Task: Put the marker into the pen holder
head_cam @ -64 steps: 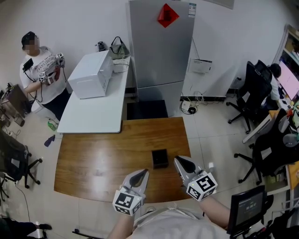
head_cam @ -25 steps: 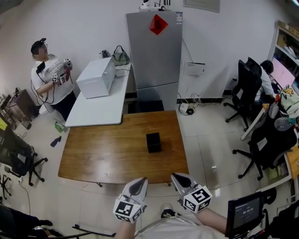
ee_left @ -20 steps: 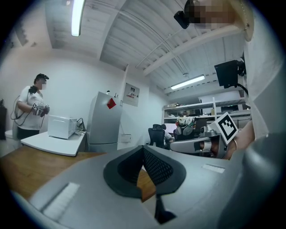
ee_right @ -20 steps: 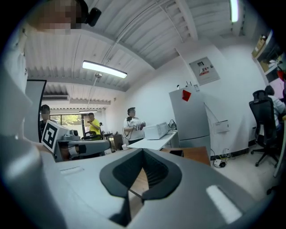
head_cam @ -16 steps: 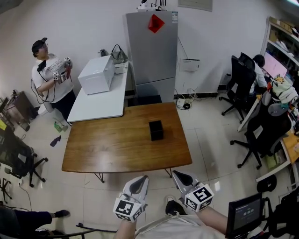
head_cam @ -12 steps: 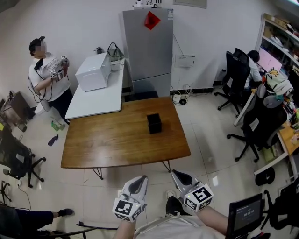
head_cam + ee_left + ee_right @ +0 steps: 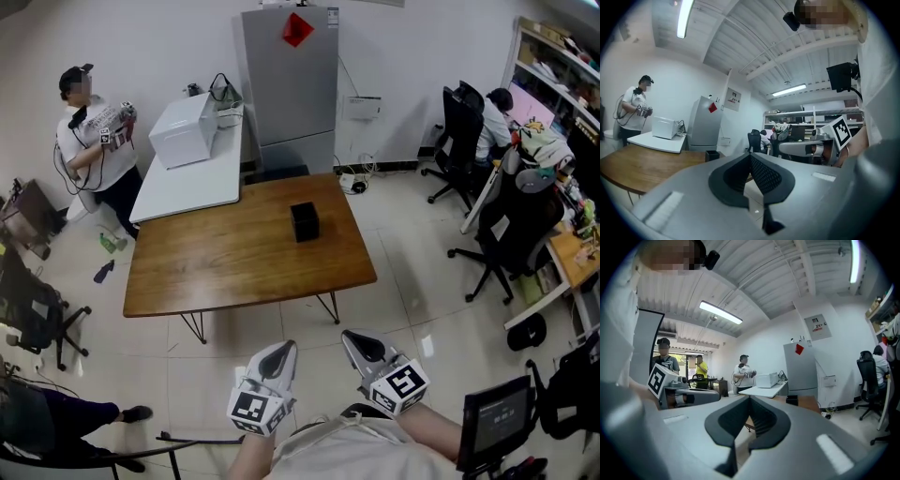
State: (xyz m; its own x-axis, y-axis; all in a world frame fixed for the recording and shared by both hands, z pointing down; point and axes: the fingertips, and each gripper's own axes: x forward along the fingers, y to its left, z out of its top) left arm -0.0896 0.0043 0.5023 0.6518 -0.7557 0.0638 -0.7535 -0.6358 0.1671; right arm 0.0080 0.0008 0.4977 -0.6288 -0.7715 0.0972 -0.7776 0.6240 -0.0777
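Note:
The black square pen holder [image 7: 304, 221] stands on the brown wooden table [image 7: 216, 267], towards its far right; it also shows small in the left gripper view [image 7: 711, 155] and the right gripper view [image 7: 791, 401]. No marker is visible in any view. My left gripper [image 7: 278, 354] and right gripper [image 7: 358, 345] hang side by side over the tiled floor, well short of the table's near edge. Both are shut, with nothing between the jaws [image 7: 751, 157] [image 7: 749, 401].
Beyond the wooden table are a white table [image 7: 187, 183] with a white box appliance [image 7: 185, 129] and a tall grey fridge [image 7: 291, 80]. A person [image 7: 89, 131] stands at the far left. Office chairs [image 7: 497, 234] and desks fill the right side. A monitor [image 7: 492, 422] sits at the lower right.
The view has drawn back from the wooden table, which now lies farther off with floor between it and the grippers. Both grippers stay shut and empty.

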